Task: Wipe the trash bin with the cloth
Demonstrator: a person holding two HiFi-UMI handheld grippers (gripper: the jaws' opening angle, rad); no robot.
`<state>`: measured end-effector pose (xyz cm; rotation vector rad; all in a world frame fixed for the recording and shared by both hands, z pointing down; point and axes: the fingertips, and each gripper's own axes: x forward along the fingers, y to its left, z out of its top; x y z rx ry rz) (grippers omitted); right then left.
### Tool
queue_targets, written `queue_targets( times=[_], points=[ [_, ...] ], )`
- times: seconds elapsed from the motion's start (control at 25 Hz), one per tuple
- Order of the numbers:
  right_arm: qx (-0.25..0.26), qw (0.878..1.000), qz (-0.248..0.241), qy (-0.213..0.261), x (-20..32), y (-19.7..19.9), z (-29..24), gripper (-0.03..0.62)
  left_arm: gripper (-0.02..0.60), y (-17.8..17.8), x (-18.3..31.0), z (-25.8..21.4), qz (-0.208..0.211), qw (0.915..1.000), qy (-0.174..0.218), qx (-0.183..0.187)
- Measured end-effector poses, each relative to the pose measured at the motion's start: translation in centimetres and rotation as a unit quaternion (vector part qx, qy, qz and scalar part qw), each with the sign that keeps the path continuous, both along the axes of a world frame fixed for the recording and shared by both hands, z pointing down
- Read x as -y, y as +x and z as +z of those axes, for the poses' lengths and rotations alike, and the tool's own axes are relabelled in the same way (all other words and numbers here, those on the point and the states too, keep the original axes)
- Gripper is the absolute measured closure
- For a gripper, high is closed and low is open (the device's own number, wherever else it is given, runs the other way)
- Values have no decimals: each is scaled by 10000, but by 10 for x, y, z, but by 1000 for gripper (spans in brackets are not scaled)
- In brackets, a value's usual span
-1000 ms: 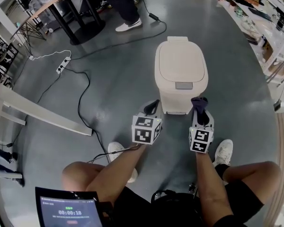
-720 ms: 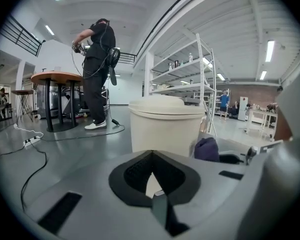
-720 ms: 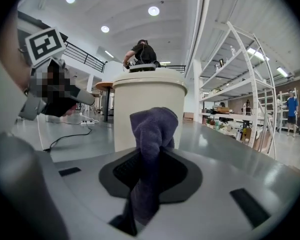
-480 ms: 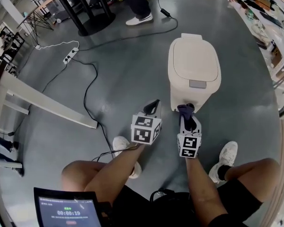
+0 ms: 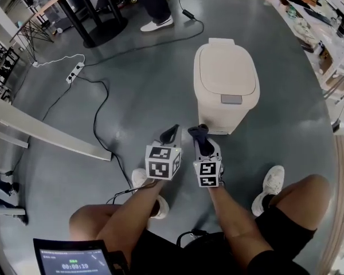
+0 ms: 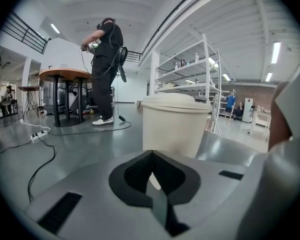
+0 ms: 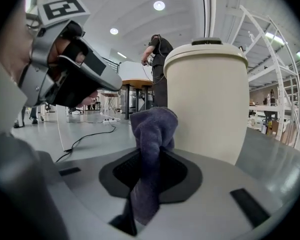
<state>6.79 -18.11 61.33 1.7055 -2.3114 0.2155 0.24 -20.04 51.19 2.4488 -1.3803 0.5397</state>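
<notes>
The beige trash bin [image 5: 226,87] stands on the grey floor with its lid down. A dark purple cloth [image 5: 196,132] sticks up out of my right gripper [image 5: 201,141], which is shut on it. That gripper hovers low, just left of the bin's front corner and apart from it. In the right gripper view the cloth [image 7: 152,134] is bunched above the jaws, with the bin [image 7: 210,99] close behind. My left gripper [image 5: 172,132] is beside it on the left, shut with nothing held. In its own view the bin [image 6: 175,126] rises behind the meeting jaws.
Black cables [image 5: 100,119] and a white power strip [image 5: 74,73] lie on the floor at left, near a long pale beam [image 5: 46,135]. Another person [image 5: 152,4] stands by a black-legged table [image 5: 94,13]. Shelving [image 5: 327,33] lines the right side. My shoes [image 5: 270,183] are near.
My right gripper, still holding the cloth, has moved left from the bin's lower front to beside the left gripper. The left gripper has hardly moved.
</notes>
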Motion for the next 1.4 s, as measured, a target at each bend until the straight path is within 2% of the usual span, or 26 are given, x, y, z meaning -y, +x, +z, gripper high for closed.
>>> queue_targets(
  times=[0.16, 0.32, 0.76, 0.92, 1.08, 1.28, 1.4],
  points=[
    [-246, 9995, 86, -169, -2, 19, 8, 514, 581, 9, 1, -2, 23, 10000, 0, -37],
    [-605, 9981, 39, -68, -4, 33, 8, 514, 581, 26, 2, -5, 158, 9998, -4, -119],
    [-808, 9938, 732, -209, -12, 111, 24, 514, 581, 54, 0, 9, 376, 9992, -125, -6],
    [-750, 9914, 1046, -248, -16, 138, 26, 514, 581, 63, 1, 12, 396, 9991, -160, -30],
    [-509, 9912, 1205, -215, -27, 144, 23, 514, 581, 69, 3, 9, 519, 9986, -104, 42],
    [-398, 9930, 1107, -126, -31, 143, 6, 514, 581, 60, 12, -6, 562, 9979, 146, 291],
    [-307, 9933, 1104, 164, -32, 145, -28, 514, 581, 50, 13, -19, 510, 9967, 318, 546]
  ],
)
